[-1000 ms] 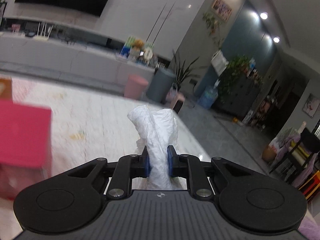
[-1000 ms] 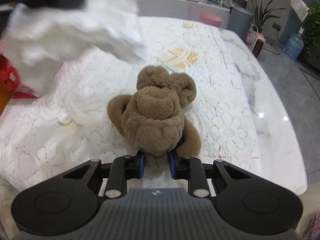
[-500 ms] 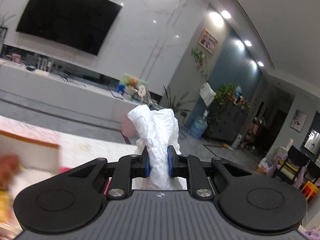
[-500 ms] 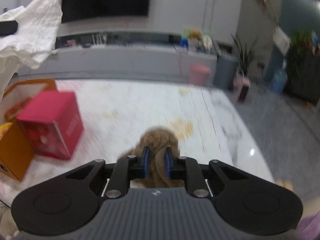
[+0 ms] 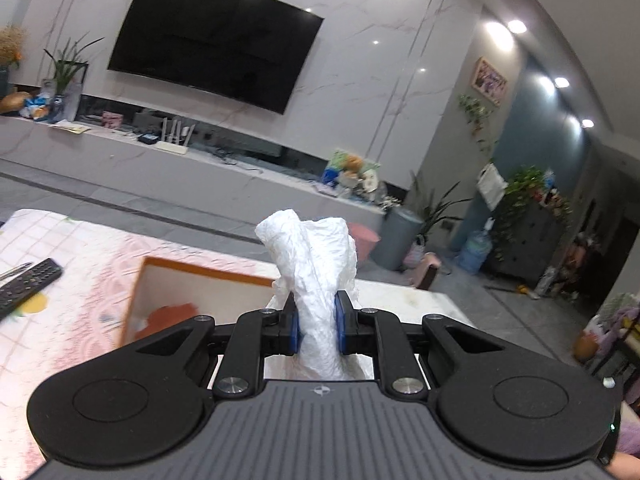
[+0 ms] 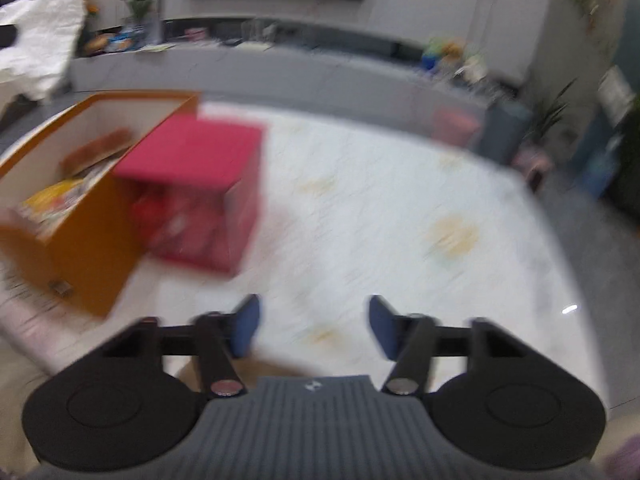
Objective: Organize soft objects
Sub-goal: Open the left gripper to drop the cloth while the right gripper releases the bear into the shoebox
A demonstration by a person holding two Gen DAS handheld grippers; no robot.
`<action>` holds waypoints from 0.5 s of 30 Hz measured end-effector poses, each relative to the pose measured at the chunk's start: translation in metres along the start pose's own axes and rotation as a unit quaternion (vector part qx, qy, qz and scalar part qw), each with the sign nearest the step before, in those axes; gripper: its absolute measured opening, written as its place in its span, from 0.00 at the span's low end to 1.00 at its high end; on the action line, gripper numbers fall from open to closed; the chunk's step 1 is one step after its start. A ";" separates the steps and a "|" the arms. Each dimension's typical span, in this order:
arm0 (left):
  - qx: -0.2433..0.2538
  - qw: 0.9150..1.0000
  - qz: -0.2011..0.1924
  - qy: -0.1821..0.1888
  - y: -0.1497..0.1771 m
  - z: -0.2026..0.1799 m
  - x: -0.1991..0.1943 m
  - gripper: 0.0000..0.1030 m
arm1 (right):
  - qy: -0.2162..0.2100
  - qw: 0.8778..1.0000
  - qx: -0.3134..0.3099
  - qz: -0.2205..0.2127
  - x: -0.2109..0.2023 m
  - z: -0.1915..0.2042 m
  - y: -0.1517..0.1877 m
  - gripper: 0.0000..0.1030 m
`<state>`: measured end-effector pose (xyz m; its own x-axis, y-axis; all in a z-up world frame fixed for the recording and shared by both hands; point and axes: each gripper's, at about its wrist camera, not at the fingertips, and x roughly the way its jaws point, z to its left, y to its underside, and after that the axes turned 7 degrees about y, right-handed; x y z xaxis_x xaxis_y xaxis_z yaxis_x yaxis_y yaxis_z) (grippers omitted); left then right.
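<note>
My left gripper (image 5: 316,330) clamps a white cloth (image 5: 316,272) near the orange box (image 5: 200,280); my right gripper (image 6: 314,330) is opening, nothing between its jaws.

Brown plush toy released, white cloth carried over the box

The right gripper (image 6: 314,326) was opening, the plush gone from between its jaws; the white cloth (image 5: 316,280) was brought above the orange box (image 5: 192,276).

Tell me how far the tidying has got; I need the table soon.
Partly done, it seems. The orange box already holds some items, blurred. In hand: the left gripper is shut on a crumpled white cloth above that box. The right gripper is opening with nothing between its fingers. Left: dropping the cloth in. The red box stands beside it.
</note>
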<state>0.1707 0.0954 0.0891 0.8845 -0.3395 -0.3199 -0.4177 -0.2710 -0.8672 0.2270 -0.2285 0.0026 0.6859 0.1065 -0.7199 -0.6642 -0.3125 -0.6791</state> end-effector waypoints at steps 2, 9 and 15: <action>0.003 1.000 0.002 -0.008 0.004 0.012 -0.005 0.18 | -0.047 0.998 -0.032 0.013 0.005 0.018 0.013 0.82; -0.005 0.999 0.034 -0.031 0.020 0.047 -0.001 0.18 | -0.016 0.968 -0.236 0.079 0.043 0.079 0.039 0.93; -0.017 0.995 0.072 -0.066 0.032 0.076 0.013 0.18 | -0.024 0.977 -0.195 0.084 0.050 0.070 0.035 0.45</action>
<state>0.1851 0.1509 0.0282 0.8331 -0.2570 -0.4898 -0.5476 -0.2582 -0.7959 0.2175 -0.1681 -0.0668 0.5568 0.0640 -0.8282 -0.5961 -0.6636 -0.4521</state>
